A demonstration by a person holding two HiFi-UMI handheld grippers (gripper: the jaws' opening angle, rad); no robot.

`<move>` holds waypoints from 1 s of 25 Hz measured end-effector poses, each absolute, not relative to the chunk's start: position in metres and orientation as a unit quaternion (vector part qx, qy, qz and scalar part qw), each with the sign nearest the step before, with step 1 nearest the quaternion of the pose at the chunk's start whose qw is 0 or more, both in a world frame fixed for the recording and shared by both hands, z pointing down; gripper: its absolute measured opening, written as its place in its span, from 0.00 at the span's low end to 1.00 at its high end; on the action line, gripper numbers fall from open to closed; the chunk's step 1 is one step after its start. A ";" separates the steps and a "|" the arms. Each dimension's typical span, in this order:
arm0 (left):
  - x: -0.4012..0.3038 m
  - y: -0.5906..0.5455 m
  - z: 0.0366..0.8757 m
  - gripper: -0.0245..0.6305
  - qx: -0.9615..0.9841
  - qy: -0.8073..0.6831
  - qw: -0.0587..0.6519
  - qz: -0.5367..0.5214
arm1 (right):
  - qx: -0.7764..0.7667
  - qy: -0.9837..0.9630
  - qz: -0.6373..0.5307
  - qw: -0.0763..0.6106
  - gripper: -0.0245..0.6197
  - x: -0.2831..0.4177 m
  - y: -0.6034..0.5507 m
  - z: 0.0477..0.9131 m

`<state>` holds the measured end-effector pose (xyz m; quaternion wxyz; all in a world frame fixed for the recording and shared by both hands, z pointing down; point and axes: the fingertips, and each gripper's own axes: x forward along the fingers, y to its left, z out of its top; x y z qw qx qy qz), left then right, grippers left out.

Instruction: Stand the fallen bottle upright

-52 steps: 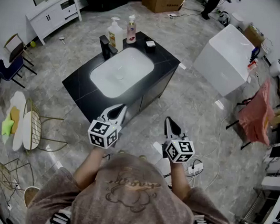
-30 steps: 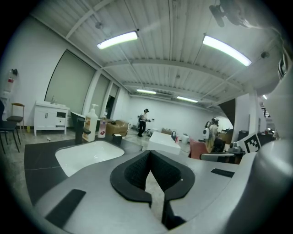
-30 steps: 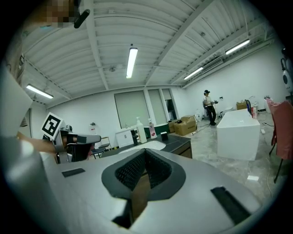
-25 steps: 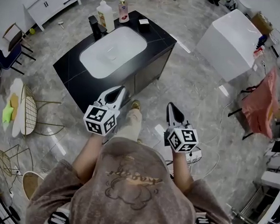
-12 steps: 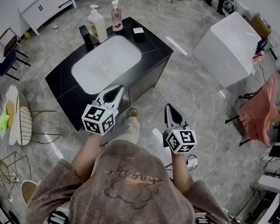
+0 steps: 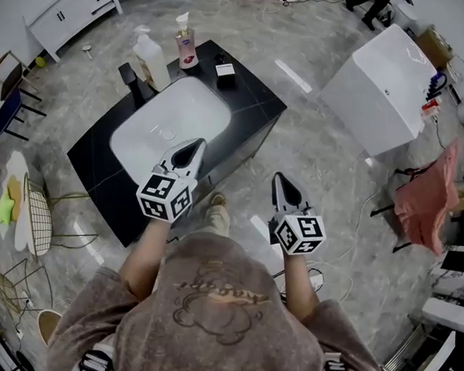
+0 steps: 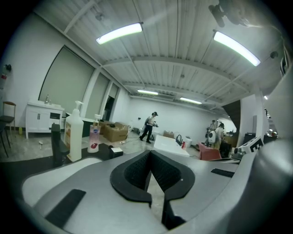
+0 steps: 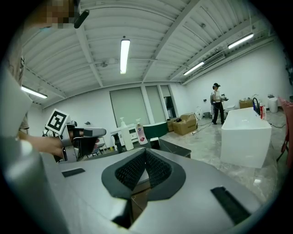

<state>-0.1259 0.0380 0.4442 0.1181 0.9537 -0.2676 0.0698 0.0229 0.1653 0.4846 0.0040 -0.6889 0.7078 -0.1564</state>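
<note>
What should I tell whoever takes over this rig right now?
Left tool: shut, empty.
Right tool: shut, empty.
Both are in the air by the black stone-topped counter.
Tall white plastic pump bottle and small pinkish pump bottle both stand upright at its far end.
No fallen bottle in view.
Done: nothing gripped. Left: find a fallen bottle, stand it up.

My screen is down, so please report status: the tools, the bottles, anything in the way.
Left tool shut, empty; right tool shut, empty. White bottle and pink bottle upright behind the sink; no fallen bottle seen. Nothing blocks the counter.
</note>
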 end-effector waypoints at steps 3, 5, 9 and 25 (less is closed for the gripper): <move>-0.112 0.008 0.434 0.07 0.956 -0.265 0.109 0.071 | -0.686 0.711 -0.154 0.005 0.04 0.033 0.135 0.478; -0.104 -0.011 0.431 0.07 0.956 -0.264 0.106 0.073 | -0.685 0.713 -0.153 0.006 0.04 0.041 0.116 0.475; -0.090 -0.045 0.430 0.07 0.956 -0.263 0.109 0.077 | -0.685 0.712 -0.153 0.007 0.04 0.060 0.078 0.470; -0.053 -0.138 0.426 0.07 0.954 -0.259 0.130 0.071 | -0.685 0.713 -0.148 0.000 0.04 0.103 -0.030 0.457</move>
